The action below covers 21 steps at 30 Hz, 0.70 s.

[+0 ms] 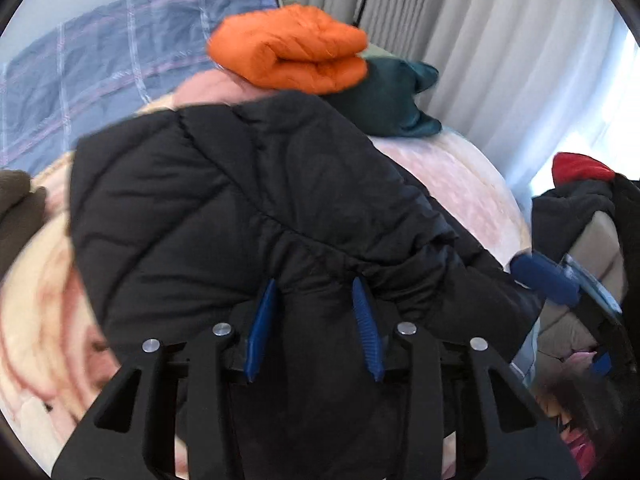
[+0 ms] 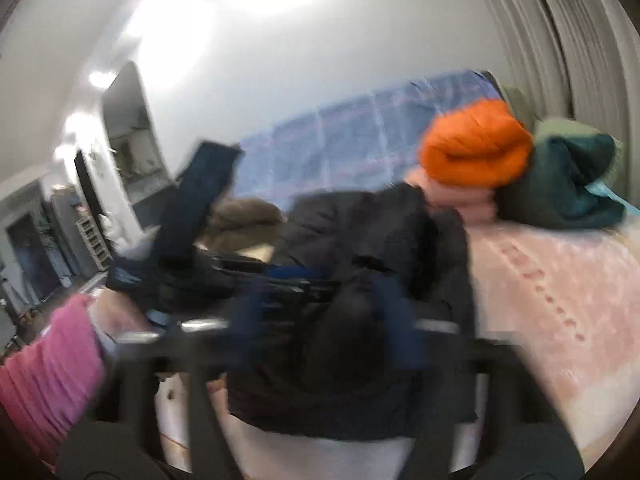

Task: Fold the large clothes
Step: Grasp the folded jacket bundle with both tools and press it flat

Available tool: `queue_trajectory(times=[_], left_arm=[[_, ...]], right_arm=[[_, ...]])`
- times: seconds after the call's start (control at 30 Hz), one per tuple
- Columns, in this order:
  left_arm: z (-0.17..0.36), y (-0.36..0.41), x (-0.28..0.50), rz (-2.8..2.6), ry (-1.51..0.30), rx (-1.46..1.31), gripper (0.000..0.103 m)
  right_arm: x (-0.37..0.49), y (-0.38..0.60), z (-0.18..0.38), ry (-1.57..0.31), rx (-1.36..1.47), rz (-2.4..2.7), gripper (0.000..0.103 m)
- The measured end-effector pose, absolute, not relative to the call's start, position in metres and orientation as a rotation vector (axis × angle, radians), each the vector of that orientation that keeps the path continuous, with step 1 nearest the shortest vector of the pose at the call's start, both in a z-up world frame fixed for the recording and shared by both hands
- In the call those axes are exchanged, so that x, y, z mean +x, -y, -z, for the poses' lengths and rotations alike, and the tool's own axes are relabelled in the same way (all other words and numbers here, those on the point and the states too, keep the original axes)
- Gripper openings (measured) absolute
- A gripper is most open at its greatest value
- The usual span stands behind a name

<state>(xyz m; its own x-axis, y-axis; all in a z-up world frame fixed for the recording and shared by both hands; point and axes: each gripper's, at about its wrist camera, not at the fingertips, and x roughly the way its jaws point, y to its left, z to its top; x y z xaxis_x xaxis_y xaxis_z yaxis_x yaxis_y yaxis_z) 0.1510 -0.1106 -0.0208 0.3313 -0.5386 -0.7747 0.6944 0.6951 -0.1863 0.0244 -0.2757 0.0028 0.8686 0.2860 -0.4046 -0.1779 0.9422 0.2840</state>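
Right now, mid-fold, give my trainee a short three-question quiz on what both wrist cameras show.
1. True or false: the left hand-held gripper has black jacket fabric between its blue fingers.
2. Multiple choice: what sits on top of the pile behind the jacket? A) a white towel B) a folded orange garment C) a yellow hat
3. Fill in: the dark teal garment lies to the ____ of the orange one in both views.

Key: 1 true. 2 B. 3 right. The right hand-held gripper is too blurred to judge its grip.
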Motion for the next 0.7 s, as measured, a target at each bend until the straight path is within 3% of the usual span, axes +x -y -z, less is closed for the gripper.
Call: queue_trajectory(times=[0.03, 0.2, 0.47, 0.7], left_arm=[[0.022, 0.111, 0.151, 0.814, -0.934, 0.19, 0.04], [0.022, 0.1, 0.156, 0.854, -0.951, 0.103, 0.04], [-0.007, 0.066, 0.158, 0.728, -0.81, 0.057, 0.04], [0.048, 0.098, 0.176, 0.635, -0.833, 0.221, 0.042]], right_arm=[[0.03, 0.284, 0.008, -0.503, 0.268, -0.208, 0.004], [0.042, 0.333, 0.06, -0.656, 0.474, -0.192, 0.003], [0.038, 0.34, 0.092, -0.726, 0.429, -0.084, 0.001], [0.037, 0.335, 0.108, -0.762, 0.364, -0.03, 0.001]])
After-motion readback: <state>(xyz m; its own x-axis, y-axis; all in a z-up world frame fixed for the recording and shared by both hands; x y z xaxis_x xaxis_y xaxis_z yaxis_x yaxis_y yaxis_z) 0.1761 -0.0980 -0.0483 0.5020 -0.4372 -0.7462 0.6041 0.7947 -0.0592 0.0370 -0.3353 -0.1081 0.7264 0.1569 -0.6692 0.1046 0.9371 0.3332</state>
